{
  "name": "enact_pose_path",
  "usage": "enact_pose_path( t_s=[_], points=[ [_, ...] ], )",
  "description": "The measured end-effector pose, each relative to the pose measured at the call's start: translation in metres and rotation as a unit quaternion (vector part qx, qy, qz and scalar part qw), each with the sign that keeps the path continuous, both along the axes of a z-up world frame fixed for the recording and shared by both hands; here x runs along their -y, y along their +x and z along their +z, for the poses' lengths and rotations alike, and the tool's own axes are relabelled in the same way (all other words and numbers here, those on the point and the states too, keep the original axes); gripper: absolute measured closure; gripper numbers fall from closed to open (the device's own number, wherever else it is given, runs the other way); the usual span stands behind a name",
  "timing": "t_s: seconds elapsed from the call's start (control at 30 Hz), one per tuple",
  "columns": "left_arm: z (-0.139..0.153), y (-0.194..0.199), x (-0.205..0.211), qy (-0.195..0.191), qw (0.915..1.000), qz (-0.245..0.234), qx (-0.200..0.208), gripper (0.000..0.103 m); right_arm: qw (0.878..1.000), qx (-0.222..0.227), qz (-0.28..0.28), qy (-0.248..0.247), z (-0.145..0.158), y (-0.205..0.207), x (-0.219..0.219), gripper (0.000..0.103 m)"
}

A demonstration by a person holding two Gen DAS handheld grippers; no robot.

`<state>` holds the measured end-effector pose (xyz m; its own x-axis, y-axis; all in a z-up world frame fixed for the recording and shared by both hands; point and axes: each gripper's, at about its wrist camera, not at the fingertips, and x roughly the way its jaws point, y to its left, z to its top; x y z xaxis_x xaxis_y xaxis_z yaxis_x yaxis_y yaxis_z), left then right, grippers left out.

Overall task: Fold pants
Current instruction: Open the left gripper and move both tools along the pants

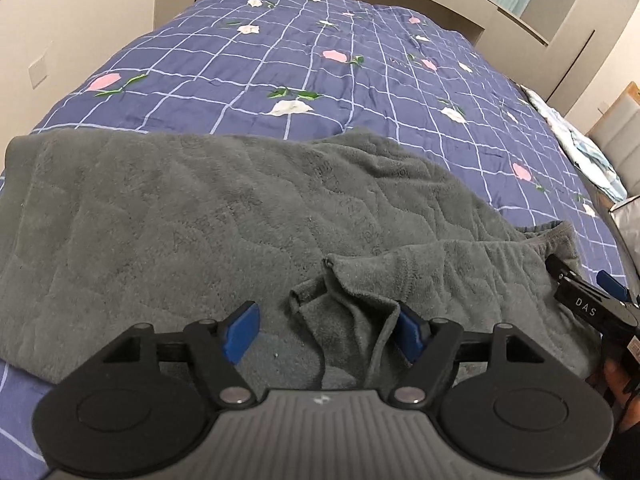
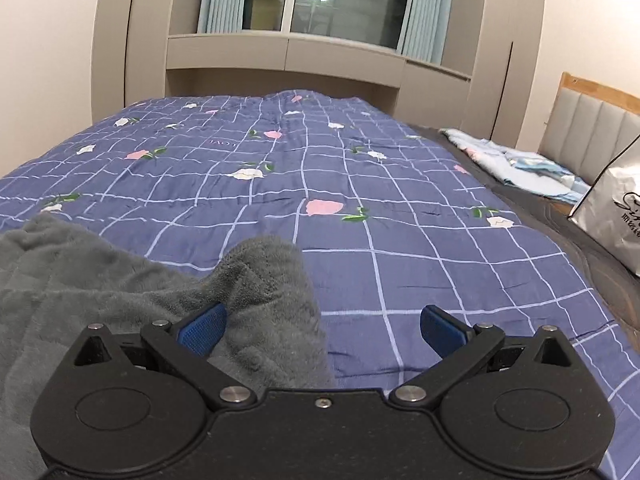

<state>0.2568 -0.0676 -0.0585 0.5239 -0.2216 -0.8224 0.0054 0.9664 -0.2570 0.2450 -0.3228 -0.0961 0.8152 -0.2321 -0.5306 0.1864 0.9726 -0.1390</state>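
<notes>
One pair of pants (image 1: 192, 216), grey, in a thick fleecy fabric with a faint quilted wave pattern, lies spread flat across the near edge of the bed (image 1: 248, 64). The garment is doubled over; its left portion is smooth, while the right portion bunches into loose folds and a ribbed hem or band near the near edge.

The bed carries one quilted cover, blue-violet with a pale grid and scattered pink and white flower motifs.

Left tool (image 1: 324, 334): two black arms with blue textured pads, standing wide apart. A crumpled fold of the pants rises between them and lies against the right pad; the left pad is clear of the fabric. No grip.

Right tool (image 2: 322, 330): same build, pads also spread. A raised hump of the grey fabric sits beside its left pad; the right pad hangs over bare cover. Nothing is clamped.

At the bed's far right corner lie one folded pale blue cloth (image 2: 516, 164) and one white bag (image 2: 616, 204).
</notes>
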Motion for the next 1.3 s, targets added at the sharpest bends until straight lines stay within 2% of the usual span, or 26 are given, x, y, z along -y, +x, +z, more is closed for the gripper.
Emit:
enact_pose_path(
  t_s=[0.07, 0.17, 0.27, 0.33, 0.47, 0.57, 0.67, 0.83, 1.03, 1.2, 1.3],
  points=[
    [0.001, 0.0, 0.0, -0.001, 1.0, -0.002, 0.001, 0.026, 1.0, -0.003, 0.0, 0.003, 0.001, -0.002, 0.0, 0.0],
    [0.006, -0.001, -0.004, -0.018, 0.9995, -0.017, -0.018, 0.013, 1.0, -0.012, -0.003, 0.011, 0.014, -0.006, -0.004, 0.0],
    [0.014, -0.008, -0.005, 0.001, 0.9994, -0.025, -0.024, 0.007, 0.999, 0.016, -0.004, 0.041, 0.031, -0.036, -0.015, 0.0],
    [0.017, -0.015, -0.006, 0.013, 0.9993, -0.027, -0.022, 0.005, 0.998, 0.023, 0.018, 0.055, 0.034, -0.057, -0.029, 0.0],
    [0.009, -0.029, -0.008, 0.021, 0.9991, -0.025, -0.027, 0.004, 0.997, -0.004, 0.062, 0.035, 0.023, -0.086, -0.064, 0.0],
    [0.004, -0.034, -0.011, 0.022, 0.999, -0.03, -0.024, 0.002, 0.997, -0.009, 0.068, -0.021, 0.01, -0.092, -0.085, 0.0],
    [0.011, -0.037, -0.019, 0.009, 0.9996, -0.019, -0.021, 0.002, 0.997, -0.012, 0.069, -0.022, 0.016, -0.09, -0.086, 0.0],
    [0.028, -0.045, -0.046, 0.003, 0.9996, 0.025, -0.013, 0.001, 0.996, 0.009, 0.085, -0.007, 0.029, -0.096, -0.094, 0.0],
    [0.037, -0.064, -0.096, 0.011, 0.9957, 0.091, -0.004, 0.001, 0.988, 0.016, 0.153, -0.007, 0.033, -0.095, -0.138, 0.0],
    [0.024, -0.078, -0.144, 0.005, 0.9859, 0.167, -0.01, 0.001, 0.981, 0.01, 0.193, -0.018, 0.033, -0.083, -0.175, 0.0],
    [0.012, -0.085, -0.168, -0.025, 0.9771, 0.211, -0.006, 0.001, 0.98, -0.006, 0.198, -0.031, 0.025, -0.075, -0.19, 0.0]
  ],
)
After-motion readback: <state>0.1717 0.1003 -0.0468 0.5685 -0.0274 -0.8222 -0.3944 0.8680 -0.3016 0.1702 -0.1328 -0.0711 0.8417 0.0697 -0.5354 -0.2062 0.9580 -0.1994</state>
